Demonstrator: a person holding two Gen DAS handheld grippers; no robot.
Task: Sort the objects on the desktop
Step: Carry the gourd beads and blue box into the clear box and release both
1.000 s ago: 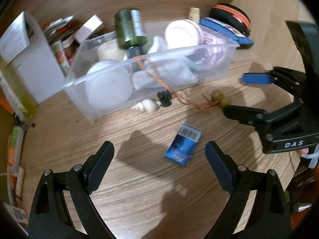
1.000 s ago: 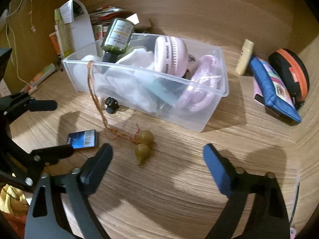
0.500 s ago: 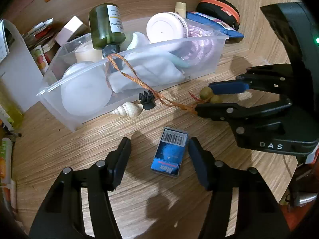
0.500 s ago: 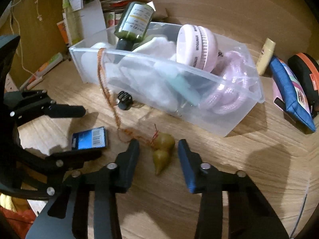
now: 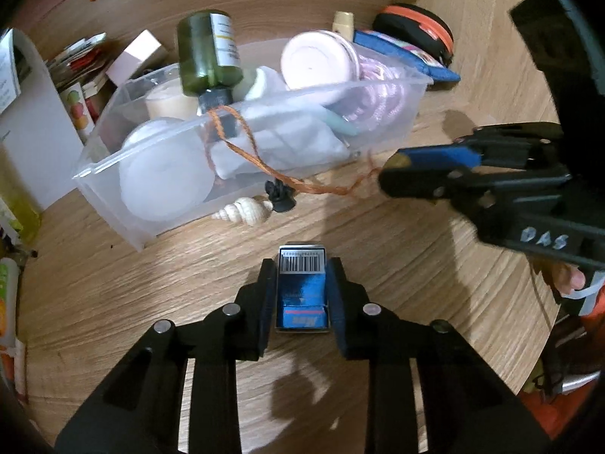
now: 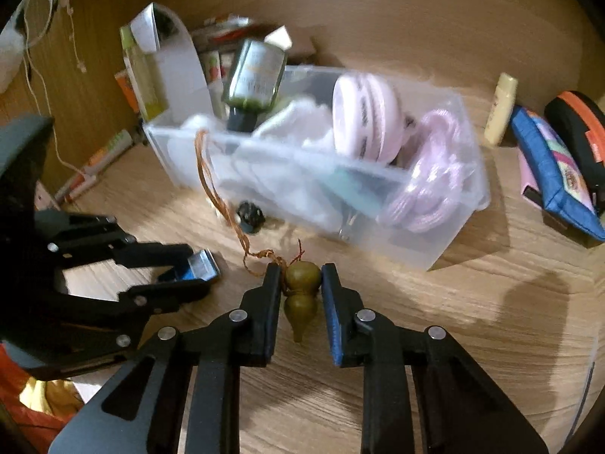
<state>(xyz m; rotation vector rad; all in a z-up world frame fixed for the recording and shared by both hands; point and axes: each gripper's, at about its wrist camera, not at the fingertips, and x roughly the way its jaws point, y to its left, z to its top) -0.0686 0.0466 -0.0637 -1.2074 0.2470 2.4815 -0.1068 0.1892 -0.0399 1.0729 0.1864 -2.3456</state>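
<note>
While both grippers pinched their finds, the left gripper (image 5: pixel 301 291) on the blue box (image 5: pixel 301 288), the right gripper (image 6: pixel 301 283) on the gourd charm (image 6: pixel 301 290), lifting toward the far bin (image 6: pixel 435 253) seemingly came next.

Both your grippers are closed on something, low over the desk.

Your left gripper (image 5: pixel 301 288) points forward along the wood, its two fingers (image 5: pixel 264 295) pressed flat against the long sides of the small blue box (image 5: pixel 301 291). Your right gripper (image 6: pixel 301 290) sits just beside it, to its right, angled in toward the left one. Its jaws pinch the upper bulb of the gourd charm (image 6: pixel 301 289), and the lower bulb hangs free between them. A fingertip of your right hand (image 5: pixel 567 276) shows behind the right gripper's body.
</note>
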